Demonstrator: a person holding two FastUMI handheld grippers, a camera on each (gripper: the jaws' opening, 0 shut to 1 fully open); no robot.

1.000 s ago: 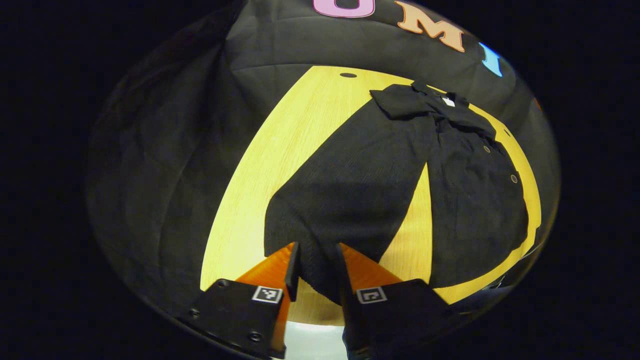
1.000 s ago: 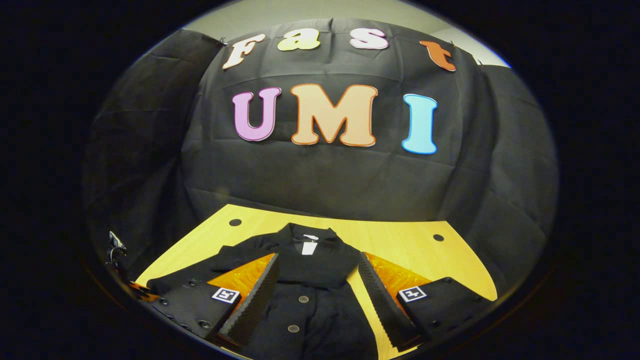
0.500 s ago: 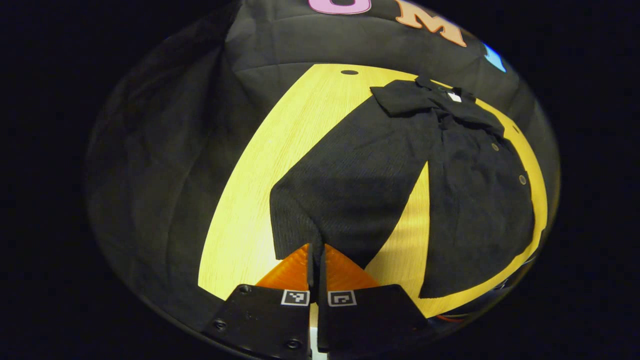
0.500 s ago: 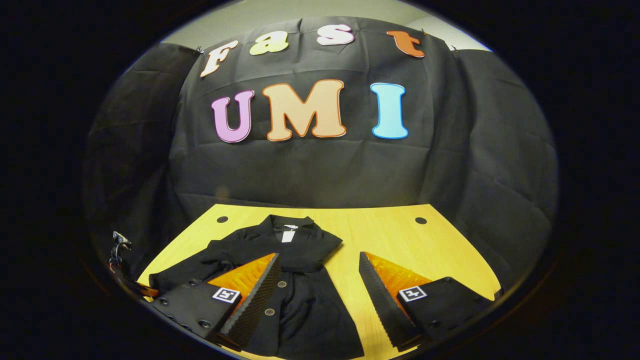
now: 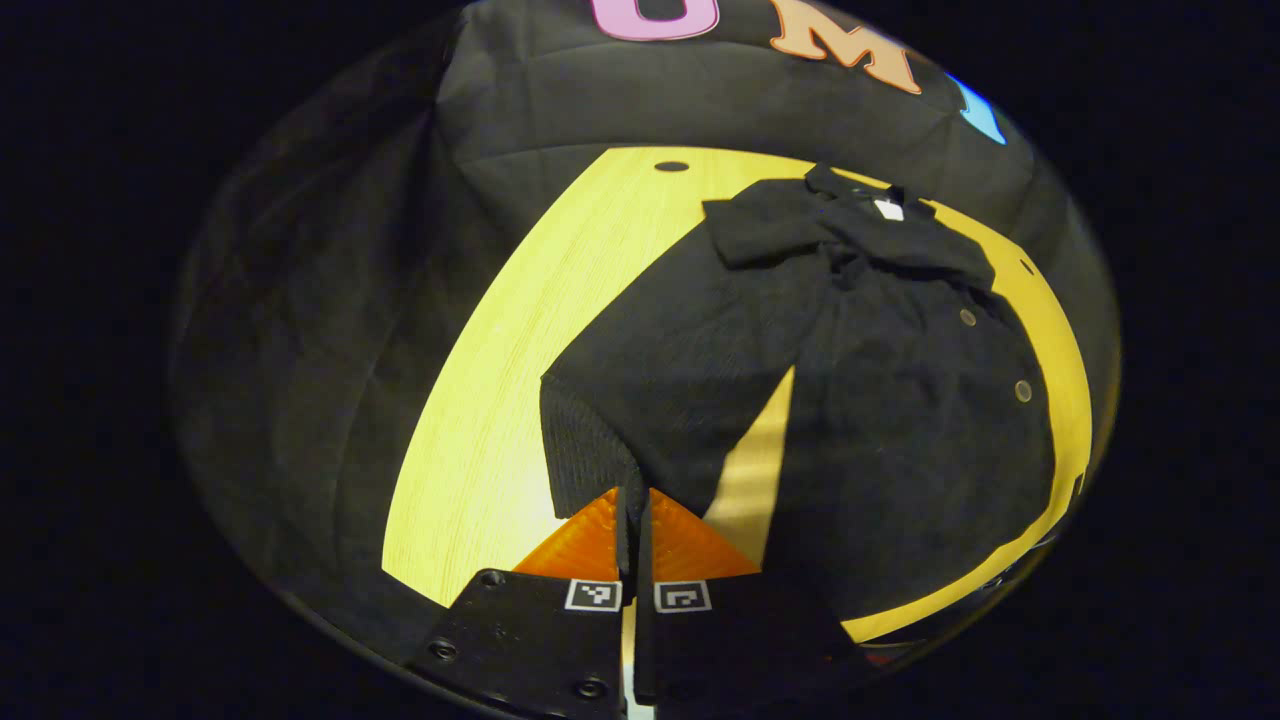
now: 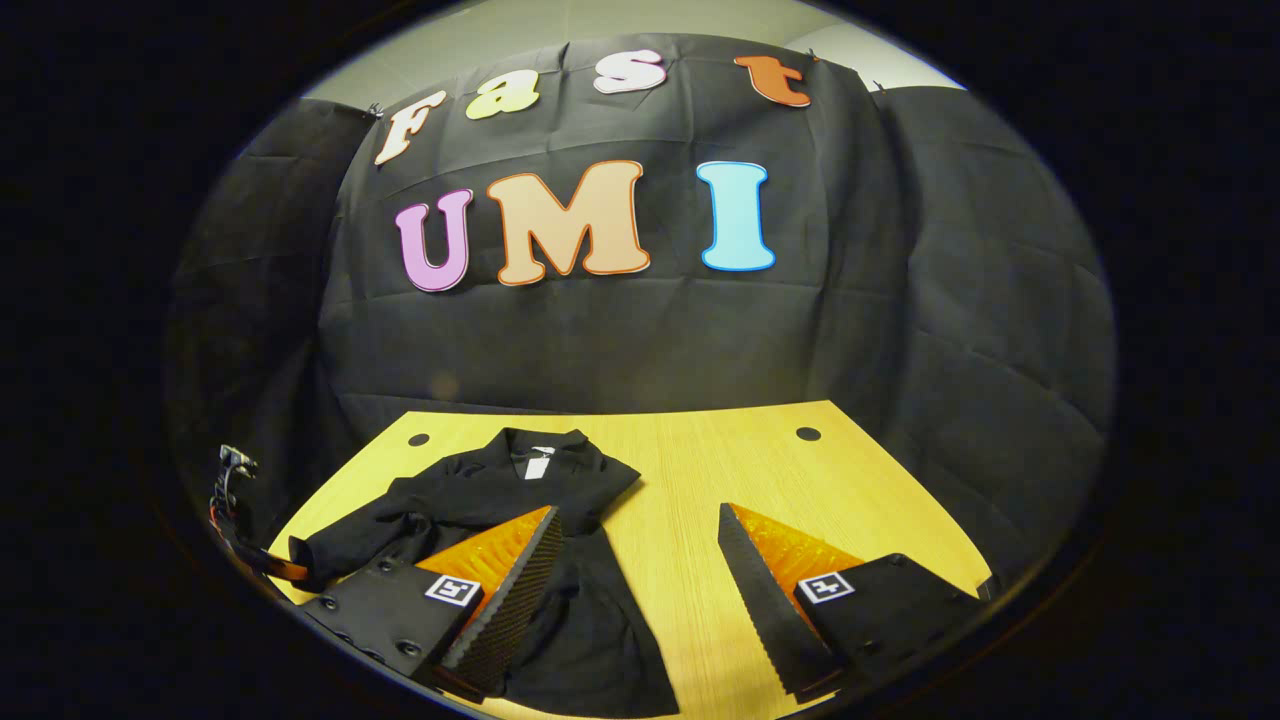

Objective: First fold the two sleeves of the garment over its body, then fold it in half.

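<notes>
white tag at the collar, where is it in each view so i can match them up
Left gripper view: the white tag sits at upper right, at the far end of the black garment, near the table's back edge.
Right gripper view: the white tag sits left of centre, low, just above the right tool's left finger.
Shared landmark: the dark round hole in the wooden table, to the tag's left in both views.

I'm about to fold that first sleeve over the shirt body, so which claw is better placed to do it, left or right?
Left. The left claw is shut on the sleeve end, ready to carry it over the body. The right claw is open, holding nothing.
</notes>
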